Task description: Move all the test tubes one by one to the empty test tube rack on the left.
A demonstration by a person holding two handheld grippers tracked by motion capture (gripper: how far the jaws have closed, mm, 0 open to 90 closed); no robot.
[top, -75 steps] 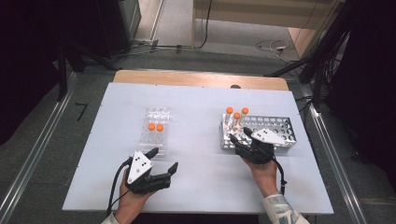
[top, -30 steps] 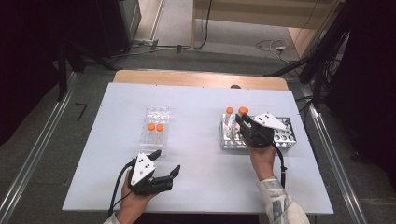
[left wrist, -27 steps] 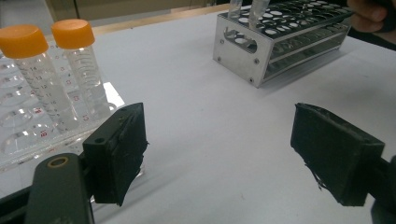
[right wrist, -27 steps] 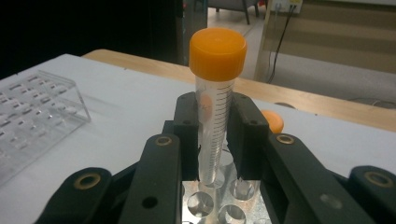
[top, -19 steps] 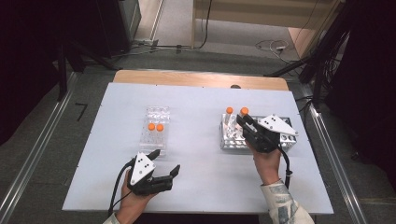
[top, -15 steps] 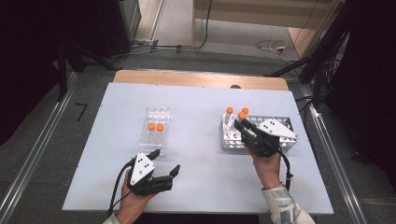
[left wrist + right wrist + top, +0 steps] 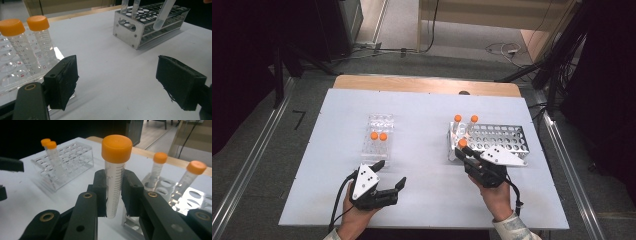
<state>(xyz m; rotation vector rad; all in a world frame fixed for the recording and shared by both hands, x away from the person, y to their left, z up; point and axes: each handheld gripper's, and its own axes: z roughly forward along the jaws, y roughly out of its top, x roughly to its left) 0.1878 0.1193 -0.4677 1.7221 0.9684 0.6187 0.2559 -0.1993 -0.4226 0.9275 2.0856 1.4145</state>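
Note:
My right gripper (image 7: pixel 465 151) is shut on a clear tube with an orange cap (image 7: pixel 462 143), held at the near left corner of the metal rack (image 7: pixel 507 141). In the right gripper view both pads clamp the tube (image 7: pixel 115 182) upright on its graduated wall, between the jaws of that gripper (image 7: pixel 115 195). The left gripper view shows the tube's tip (image 7: pixel 162 17) hanging tilted above the metal rack (image 7: pixel 150 25). My left gripper (image 7: pixel 389 173) rests open near the front edge, with nothing between its pads (image 7: pixel 62 80). Just beyond it is a clear plastic rack (image 7: pixel 377 150).
Two more orange-capped tubes (image 7: pixel 457 118) (image 7: pixel 474 119) stand at the metal rack's far left end. The clear rack (image 7: pixel 10 75) holds two capped tubes (image 7: pixel 15 42) (image 7: pixel 41 35). Bare white tabletop (image 7: pixel 422 150) lies between the racks.
My right gripper has drawn back toward the near edge with the tube in its grip, away from the two tubes in the metal rack. The left gripper has stayed put.

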